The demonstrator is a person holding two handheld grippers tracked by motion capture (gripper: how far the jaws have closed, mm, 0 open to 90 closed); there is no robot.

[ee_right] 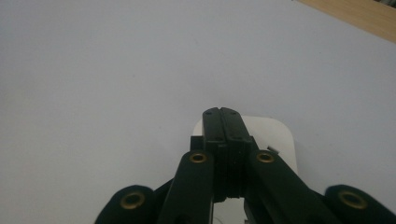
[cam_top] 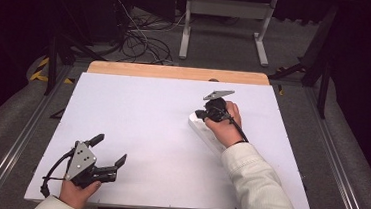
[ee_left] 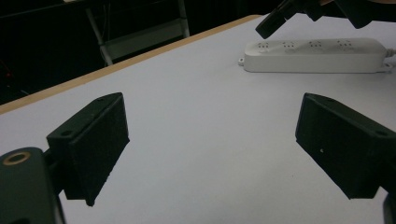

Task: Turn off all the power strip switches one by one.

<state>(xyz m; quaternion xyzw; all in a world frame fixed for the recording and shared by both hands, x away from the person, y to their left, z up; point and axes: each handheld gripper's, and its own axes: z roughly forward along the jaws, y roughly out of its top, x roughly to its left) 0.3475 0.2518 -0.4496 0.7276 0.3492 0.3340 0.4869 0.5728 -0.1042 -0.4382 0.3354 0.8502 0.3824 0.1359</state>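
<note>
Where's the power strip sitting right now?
In the high view the white power strip lies on the right half of the white table, under the right tongs, whose shut jaws hang over its far end; the left tongs are well off, near-left.

Your sleeves and grippers

You wear pale, off-white sleeves (cam_top: pixel 262 191); each gripper (cam_top: pixel 111 154) is black with brass-ringed screw holes, a black trailing cable and a grey three-cornered plate (cam_top: pixel 80 160) on top.

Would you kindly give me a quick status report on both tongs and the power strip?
Left tongs open, near table edge. Right tongs shut, tips over end of white power strip; contact unclear. Nothing in the way on table.
</note>
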